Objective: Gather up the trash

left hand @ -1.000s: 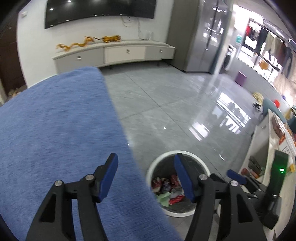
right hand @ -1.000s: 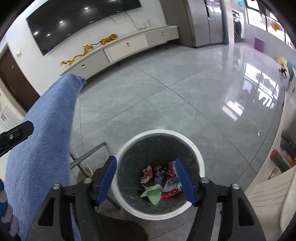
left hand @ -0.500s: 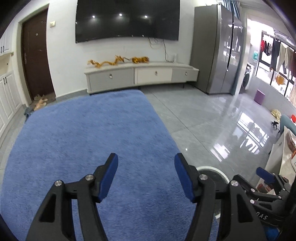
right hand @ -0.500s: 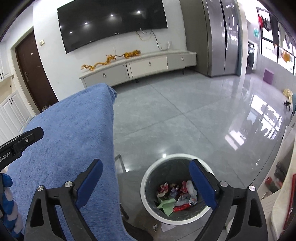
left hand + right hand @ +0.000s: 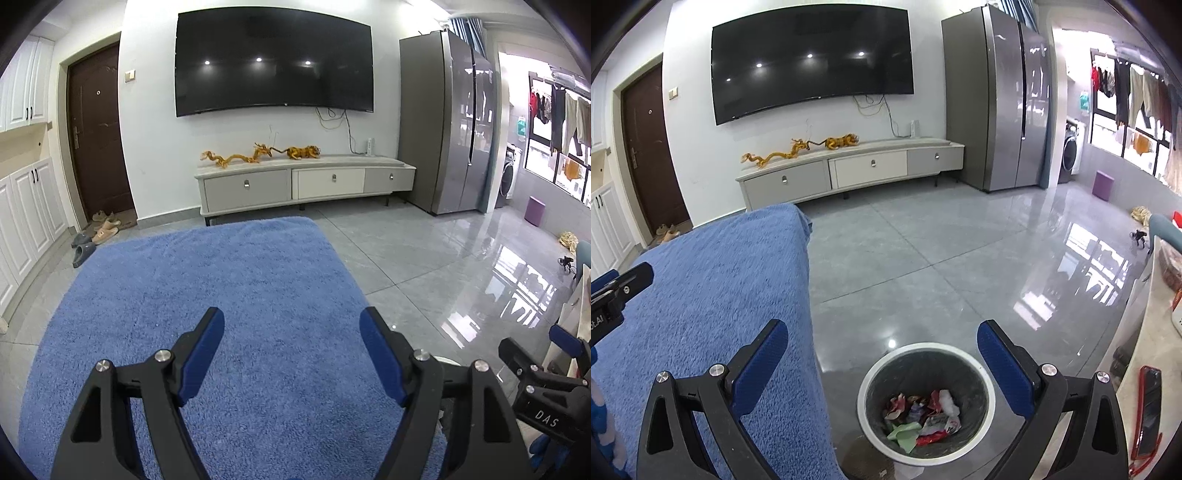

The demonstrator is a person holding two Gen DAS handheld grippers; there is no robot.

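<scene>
Both views tilted up, right gripper widened empty, bin below

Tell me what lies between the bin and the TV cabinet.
Only bare grey tile floor between the bin and the TV cabinet, seen in the right wrist view.

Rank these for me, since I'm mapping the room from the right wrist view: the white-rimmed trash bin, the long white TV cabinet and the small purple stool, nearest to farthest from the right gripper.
1. White-rimmed trash bin: on the floor just below the right gripper, framed by its open fingers.
2. Small purple stool: far right, by the window.
3. Long white TV cabinet: against the back wall; close to the stool's range.
</scene>
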